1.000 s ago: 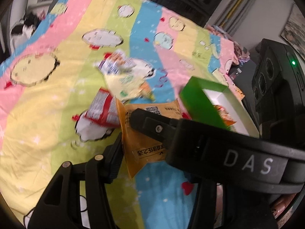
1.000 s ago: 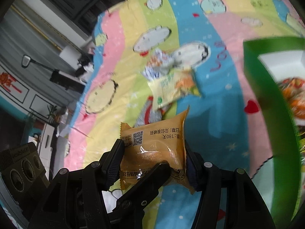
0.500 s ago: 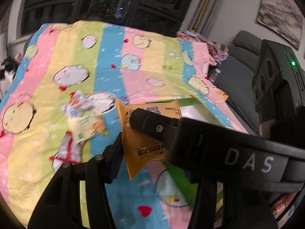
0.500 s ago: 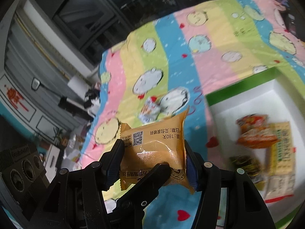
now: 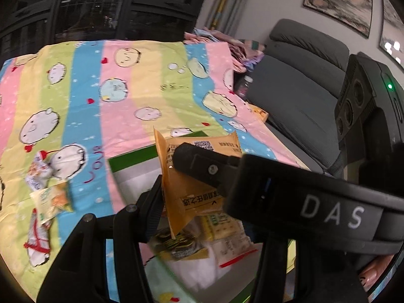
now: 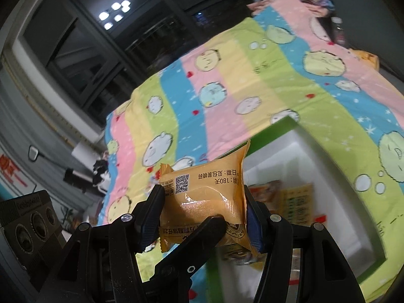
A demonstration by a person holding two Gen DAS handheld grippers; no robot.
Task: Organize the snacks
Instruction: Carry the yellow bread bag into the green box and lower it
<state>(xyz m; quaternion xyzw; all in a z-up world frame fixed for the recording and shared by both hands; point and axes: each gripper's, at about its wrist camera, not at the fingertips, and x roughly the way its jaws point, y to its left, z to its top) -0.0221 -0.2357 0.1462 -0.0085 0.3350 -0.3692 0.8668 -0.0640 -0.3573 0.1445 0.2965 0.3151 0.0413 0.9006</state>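
An orange snack packet [image 6: 204, 197] with a QR code hangs in the air above the green-rimmed white box [image 6: 272, 128]. My right gripper [image 6: 204, 209] is shut on it, one pad on each side. In the left wrist view the same orange packet [image 5: 184, 192] stands edge-on in my left gripper [image 5: 186, 199], whose left pad presses on it. The right gripper's finger [image 5: 202, 166] crosses in front and hides the left gripper's other finger. Several packets [image 5: 181, 245] lie inside the box [image 5: 131, 156]. Three loose snacks [image 5: 50, 199] lie on the striped blanket to the left.
The box sits on a pastel striped cartoon blanket [image 5: 121, 106]. A grey sofa [image 5: 303, 88] stands along the right, with a bottle [image 5: 245, 85] and a heap of cloth [image 5: 227, 43] at the blanket's far corner. Dark windows are behind.
Both grippers carried the orange packet together, up and to the right, from over the loose snacks to above the open box. The grip looks unchanged.
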